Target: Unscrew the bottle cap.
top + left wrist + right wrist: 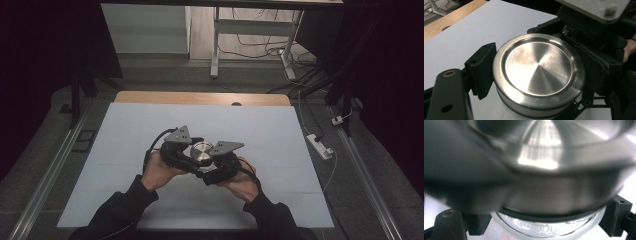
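Sitting near the middle of the white table cover (280, 150): 1 round jar (549, 230) with a clear glass body and a shiny steel lid (537, 70). Lid brushed, with a raised rim and a dished centre; a dark seal ring between lid and glass. Contents of the jar too blurred to tell. Left gripper (181, 145) clenched on the lid, its black pads (482, 67) pressed against the lid's edge on 2 sides. Right gripper (220, 159) clamped lower down, around the glass body under the lid, seen close and blurred in the right gripper view. Both hands (160, 170) just beside the jar, dark sleeves below. Past the cover, a bare wooden table edge (200, 98); at the right on the floor, a white power strip (320, 145) and cables.
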Tool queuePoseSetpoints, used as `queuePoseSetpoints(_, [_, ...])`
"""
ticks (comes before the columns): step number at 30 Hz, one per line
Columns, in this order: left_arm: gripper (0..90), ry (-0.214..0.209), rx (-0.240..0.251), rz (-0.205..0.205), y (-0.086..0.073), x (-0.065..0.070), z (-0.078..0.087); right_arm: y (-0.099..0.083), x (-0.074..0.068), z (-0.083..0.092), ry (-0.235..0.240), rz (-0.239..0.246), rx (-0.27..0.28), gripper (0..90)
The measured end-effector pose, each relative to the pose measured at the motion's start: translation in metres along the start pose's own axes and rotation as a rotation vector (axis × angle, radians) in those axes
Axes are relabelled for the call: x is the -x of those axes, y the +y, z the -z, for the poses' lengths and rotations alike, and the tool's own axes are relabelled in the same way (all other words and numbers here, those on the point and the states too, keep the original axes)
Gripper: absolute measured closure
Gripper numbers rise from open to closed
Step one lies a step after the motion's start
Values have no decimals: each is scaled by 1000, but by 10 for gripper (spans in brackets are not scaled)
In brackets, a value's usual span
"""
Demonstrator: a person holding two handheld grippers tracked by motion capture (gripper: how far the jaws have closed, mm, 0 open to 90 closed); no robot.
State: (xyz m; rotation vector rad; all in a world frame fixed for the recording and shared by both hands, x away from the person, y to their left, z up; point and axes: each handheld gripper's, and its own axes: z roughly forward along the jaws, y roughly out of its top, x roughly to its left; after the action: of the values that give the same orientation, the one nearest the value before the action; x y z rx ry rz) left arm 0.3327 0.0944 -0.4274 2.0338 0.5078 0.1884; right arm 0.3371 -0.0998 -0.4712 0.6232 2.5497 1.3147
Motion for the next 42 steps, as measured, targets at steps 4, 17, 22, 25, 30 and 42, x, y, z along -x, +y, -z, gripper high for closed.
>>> queuePoseSetpoints(4, [201,1,0,-8,2,0,4,-1,2,1,-6,-5,-1,148])
queuePoseSetpoints(17, [201,-2,9,-12,1,4,19,-4,11,2,-29,-13,-6,148])
queuePoseSetpoints(22, [201,-12,5,-20,-2,7,23,-4,15,4,-39,-18,-4,148])
queuePoseSetpoints(25, [201,-20,8,-20,-3,9,25,-5,17,4,-44,-19,-4,148])
queuePoseSetpoints(30, [201,-45,16,-16,-7,10,31,-6,20,5,-48,-23,-7,148])
queuePoseSetpoints(42, [201,-56,2,-22,-21,18,38,-7,22,4,-53,-25,-5,148])
